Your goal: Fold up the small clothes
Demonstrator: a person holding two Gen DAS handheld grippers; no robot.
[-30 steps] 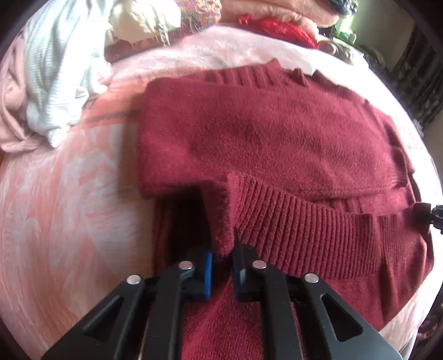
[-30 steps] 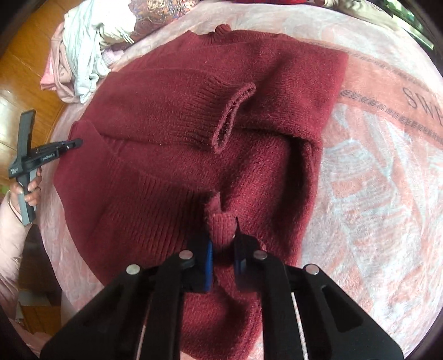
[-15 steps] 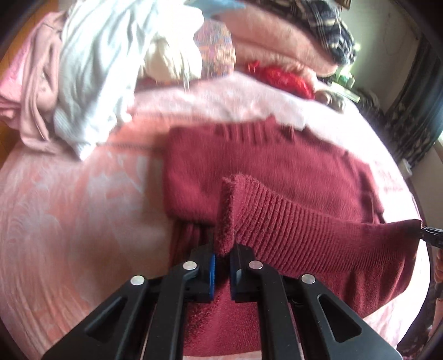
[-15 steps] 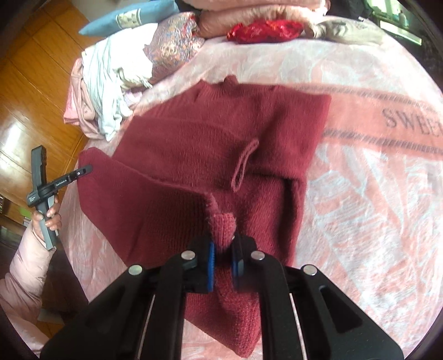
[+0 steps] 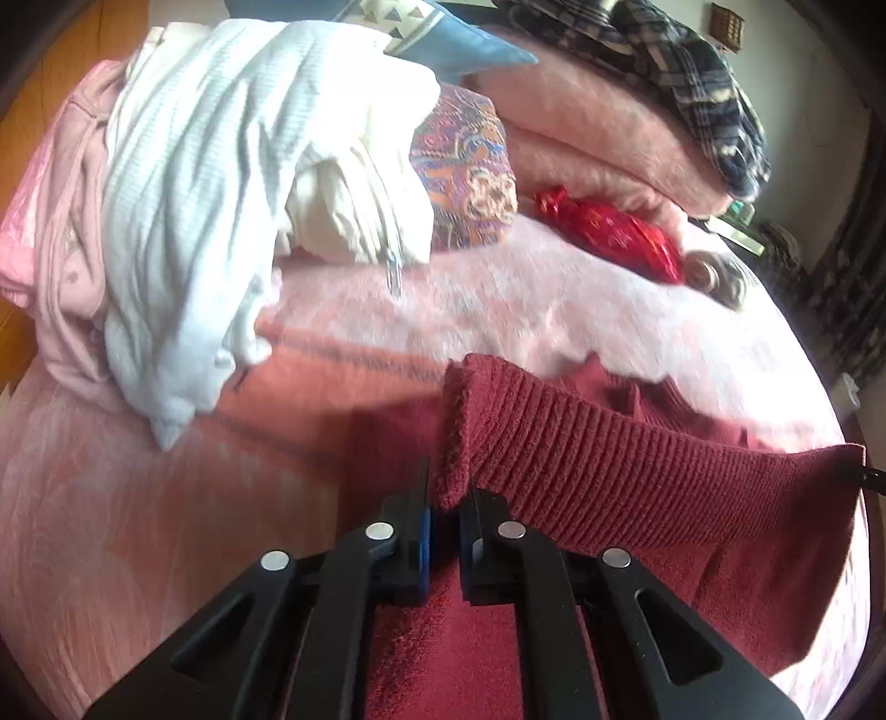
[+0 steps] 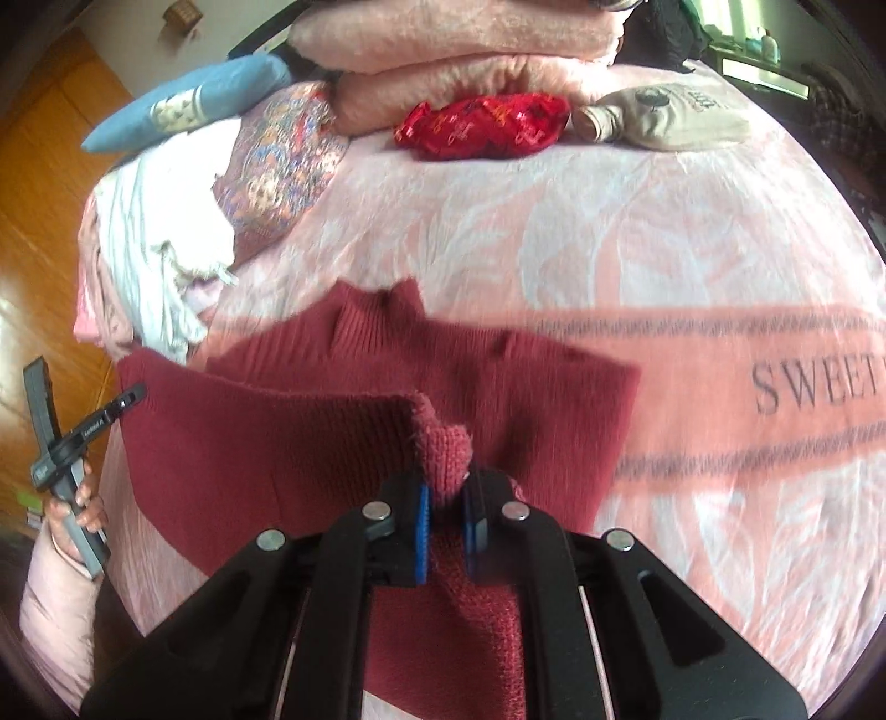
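Observation:
A dark red knit sweater (image 5: 637,471) lies on a pink bedspread (image 5: 138,526). My left gripper (image 5: 446,507) is shut on one corner of its ribbed hem, which is lifted off the bed. My right gripper (image 6: 446,498) is shut on the other hem corner of the sweater (image 6: 277,443). The hem hangs stretched between the two grippers, above the sweater's upper half with its collar (image 6: 376,310) toward the pillows. In the right wrist view the left gripper (image 6: 119,407) shows at the left edge, held by a hand (image 6: 77,498).
A heap of white and pink clothes (image 5: 183,194) sits at the bed's back left. A patterned cushion (image 6: 277,160), a blue pillow (image 6: 183,108), folded pink blankets (image 6: 459,50), a red bundle (image 6: 487,124) and a grey garment (image 6: 664,116) line the back. Wooden floor (image 6: 33,221) lies left.
Both grippers have risen and moved toward the collar, carrying the hem with them. The lower half of the sweater now hangs lifted over the upper half.

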